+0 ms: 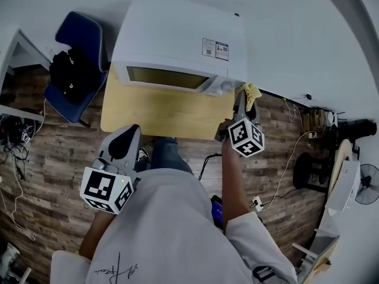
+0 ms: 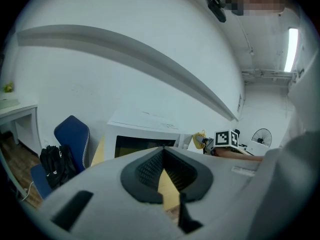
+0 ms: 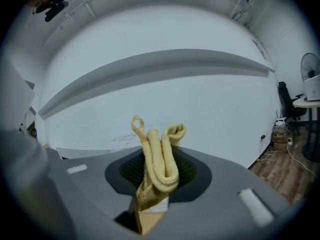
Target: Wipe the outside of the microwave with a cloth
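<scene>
Closest to me, the person's pale shirt (image 1: 160, 229) fills the foreground, with a gripper held out on each side. The left gripper (image 1: 129, 134) hangs low over the near left corner of the table (image 1: 154, 114). Its two dark pads meet at the tips with nothing between them, and it is well apart from the microwave. The right gripper (image 1: 240, 101) is raised further forward, past the table's right edge. Its jaws are pressed together on a yellow cloth (image 1: 251, 92), which is folded into a thick band. The band's length runs along the jaws and sticks out beyond their tips, loop end outward, toward the wall. The cloth sits just beside the microwave's front right corner. I can't tell whether it touches.

The table is a small light wooden top standing on a dark plank floor (image 1: 47, 176). Cables (image 1: 15, 138) trail along the floor at the left.

The microwave (image 1: 177, 34) is white and sits at the table's far edge, against the wall. Its long side runs left to right across the table. The dark door window faces the person, and the control end is on the right, nearest the cloth. A small label (image 1: 214, 49) lies on its top.

To its left is a blue chair (image 1: 86, 31) with a black bag (image 1: 70, 70) on the seat. Behind everything is a plain white wall (image 1: 290, 28), and a fan (image 1: 368, 182) stands far off to the right.
</scene>
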### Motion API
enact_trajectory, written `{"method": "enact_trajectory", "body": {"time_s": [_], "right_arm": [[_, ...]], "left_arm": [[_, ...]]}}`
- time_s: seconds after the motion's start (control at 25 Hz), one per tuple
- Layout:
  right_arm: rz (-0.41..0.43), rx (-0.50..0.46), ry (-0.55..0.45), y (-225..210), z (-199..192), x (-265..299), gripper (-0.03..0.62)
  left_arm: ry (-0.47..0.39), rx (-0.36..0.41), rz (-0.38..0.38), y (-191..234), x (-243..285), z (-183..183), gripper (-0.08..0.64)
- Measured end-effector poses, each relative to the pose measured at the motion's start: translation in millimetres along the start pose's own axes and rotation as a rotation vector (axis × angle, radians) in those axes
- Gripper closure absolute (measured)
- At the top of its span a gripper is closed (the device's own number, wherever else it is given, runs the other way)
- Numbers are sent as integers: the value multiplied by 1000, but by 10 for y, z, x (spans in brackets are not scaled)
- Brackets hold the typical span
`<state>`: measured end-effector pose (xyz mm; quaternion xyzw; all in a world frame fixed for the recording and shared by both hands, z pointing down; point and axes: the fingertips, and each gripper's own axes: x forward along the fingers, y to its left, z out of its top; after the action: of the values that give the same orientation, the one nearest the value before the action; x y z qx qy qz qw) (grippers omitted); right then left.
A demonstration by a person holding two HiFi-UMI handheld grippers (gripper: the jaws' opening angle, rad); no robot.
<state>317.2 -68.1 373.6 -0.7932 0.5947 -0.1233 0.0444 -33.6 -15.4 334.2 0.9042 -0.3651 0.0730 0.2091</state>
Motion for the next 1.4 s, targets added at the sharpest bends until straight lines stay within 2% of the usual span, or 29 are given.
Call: {"method": "enact_trajectory", "body": {"time_s": [0.16, 0.28, 0.96, 1.24, 1.4], "right_arm": [[-30, -9, -4, -56, -66, 88, 479], [-12, 12, -9, -8, -120, 131, 480], [41, 84, 31, 236, -285, 182, 477], [51, 118, 50, 304, -273, 193, 478], [81, 98, 67, 437, -309, 192, 477]], "left_arm": [[11, 9, -1, -27, 33, -14, 568], [26, 30, 3, -44, 50, -54, 568], [38, 21, 7, -19, -6, -139, 568], [38, 13, -19, -13, 9, -115, 568], [40, 17, -47, -66, 63, -99, 568]]}}
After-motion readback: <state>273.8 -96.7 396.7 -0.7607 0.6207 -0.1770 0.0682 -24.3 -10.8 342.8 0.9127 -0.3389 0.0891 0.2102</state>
